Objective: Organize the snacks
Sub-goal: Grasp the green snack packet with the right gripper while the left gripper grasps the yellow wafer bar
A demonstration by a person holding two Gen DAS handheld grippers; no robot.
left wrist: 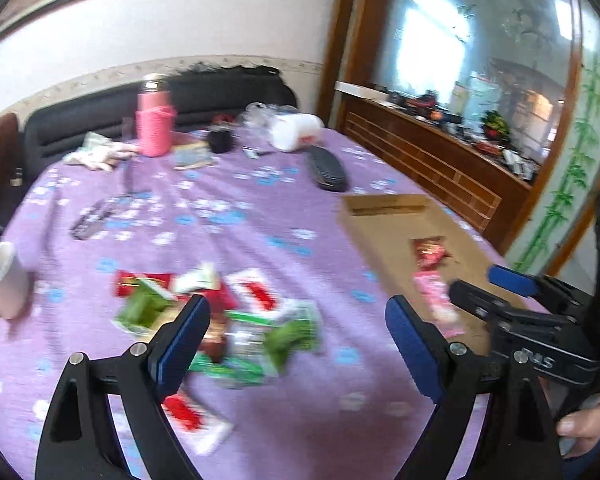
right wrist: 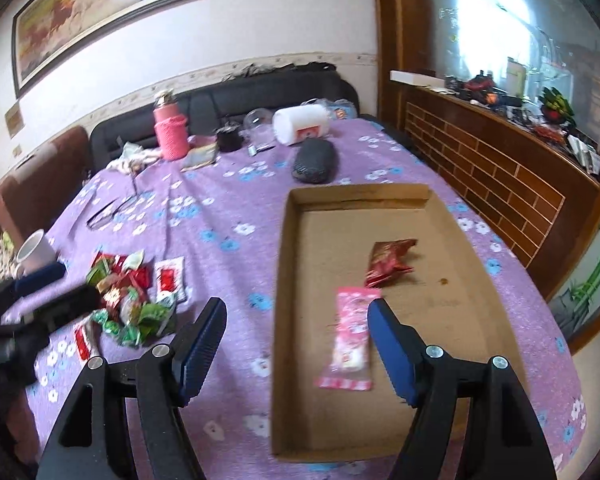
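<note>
While two packets lay in the shallow brown cardboard tray (right wrist: 288, 280) beneath the right gripper (right wrist: 296, 340), both grippers stood apart, empty; next, left gripper (left wrist: 296, 340) must clamp a packet from the loose green-and-red snack pile (left wrist: 220, 320) below it.

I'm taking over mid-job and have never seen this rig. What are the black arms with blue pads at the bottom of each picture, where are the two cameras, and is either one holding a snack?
Those are hand-held grippers, one in each of a person's hands. Each picture comes from a fisheye camera riding on a gripper, looking forward between its jaws.

The left gripper is over the snack pile on the purple tablecloth. The right gripper is over the cardboard tray, which already holds a pink packet and a red packet.

Both grippers' jaws stand open and empty. A white mug, a pink flask and other household items sit farther back.
</note>
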